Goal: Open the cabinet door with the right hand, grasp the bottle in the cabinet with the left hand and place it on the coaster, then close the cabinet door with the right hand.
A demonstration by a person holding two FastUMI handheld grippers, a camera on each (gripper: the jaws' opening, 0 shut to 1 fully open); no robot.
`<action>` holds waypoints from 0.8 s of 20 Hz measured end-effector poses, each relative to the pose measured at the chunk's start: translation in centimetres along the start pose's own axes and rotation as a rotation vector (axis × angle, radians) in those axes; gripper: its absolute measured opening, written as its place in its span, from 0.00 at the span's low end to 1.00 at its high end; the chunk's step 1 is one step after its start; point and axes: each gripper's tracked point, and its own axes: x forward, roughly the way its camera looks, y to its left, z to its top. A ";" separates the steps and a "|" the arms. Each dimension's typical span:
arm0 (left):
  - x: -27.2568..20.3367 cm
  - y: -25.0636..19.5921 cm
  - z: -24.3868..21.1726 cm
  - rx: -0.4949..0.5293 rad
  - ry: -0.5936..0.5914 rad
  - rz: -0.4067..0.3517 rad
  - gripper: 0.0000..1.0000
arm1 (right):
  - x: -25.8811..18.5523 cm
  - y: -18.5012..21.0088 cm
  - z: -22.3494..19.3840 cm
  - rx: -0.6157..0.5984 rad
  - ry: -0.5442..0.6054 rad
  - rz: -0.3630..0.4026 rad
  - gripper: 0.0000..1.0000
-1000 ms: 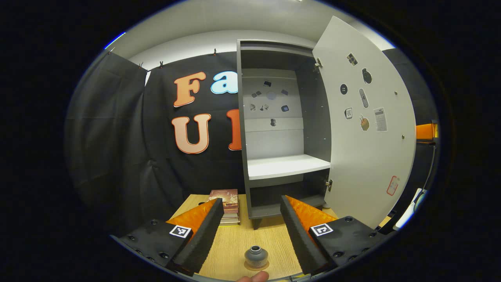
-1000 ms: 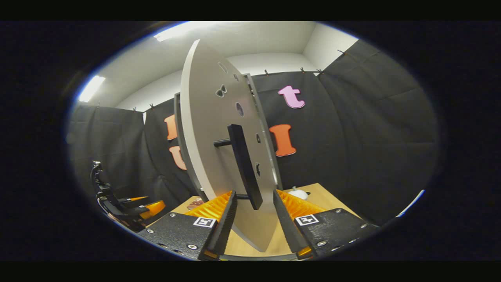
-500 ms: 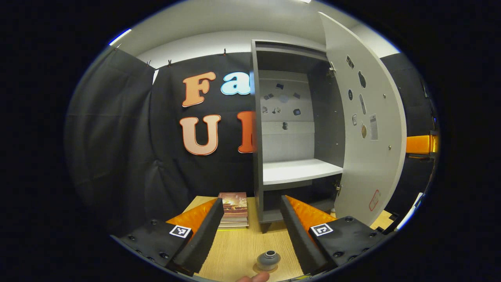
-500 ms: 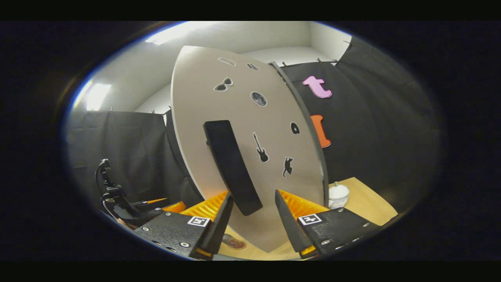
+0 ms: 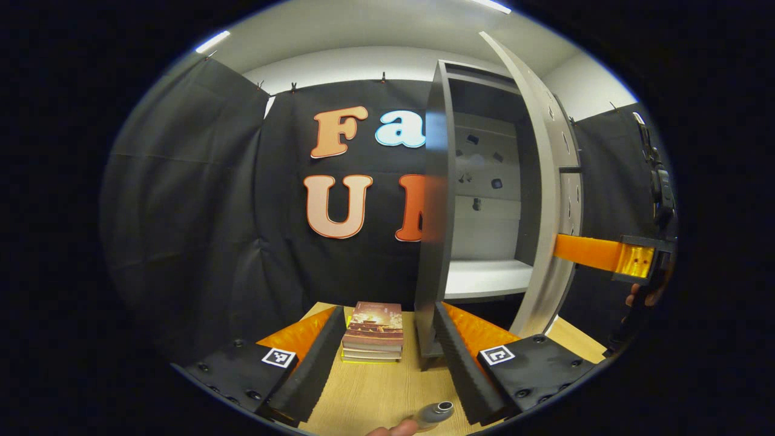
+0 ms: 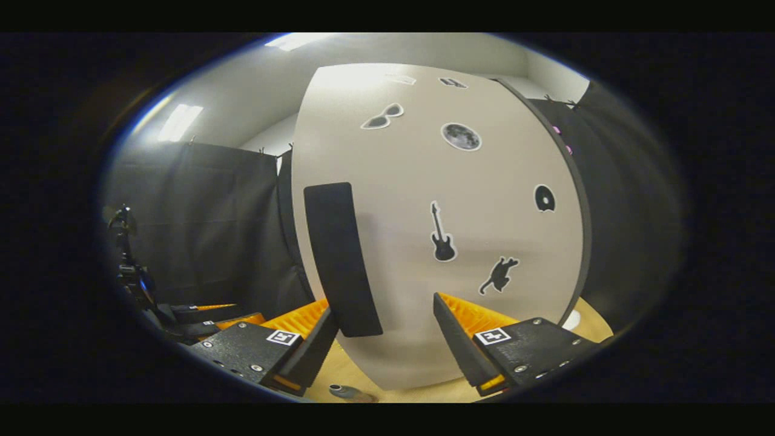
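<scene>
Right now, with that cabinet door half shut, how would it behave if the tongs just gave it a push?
The cabinet door looks like a flat, stiff panel, so it should swing as one piece rather than flex. It hangs upright from the cabinet, so a light push probably turns it. The smooth face may let the right tongs slide; the handle seems the surer contact.

left tongs [image 5: 382, 354] open, cabinet door [image 5: 548, 200] ajar, books [image 5: 373, 332] on table [image 5: 375, 393]

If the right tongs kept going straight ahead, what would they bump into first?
Most likely the cabinet door. The right tongs are open and point at its outer face, with the dark handle just left of their line. Depth is hard to judge here.
</scene>
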 end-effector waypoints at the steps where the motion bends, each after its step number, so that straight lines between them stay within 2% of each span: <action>1: 0.6 0.6 -0.1 0.000 -0.002 0.007 0.95 | 1.0 0.4 -0.1 0.001 -0.001 -0.008 0.90; 6: 4.1 2.8 -1.1 -0.022 0.016 0.004 0.95 | 2.7 -0.2 -0.5 -0.045 -0.009 -0.088 0.93; 11: 7.5 3.3 -2.9 -0.034 0.054 -0.029 0.95 | 3.3 -0.1 -0.8 -0.069 -0.030 -0.178 0.94; 16: 9.5 3.6 -3.6 -0.042 0.067 -0.056 0.95 | 3.9 -0.1 -0.9 -0.080 -0.028 -0.232 0.94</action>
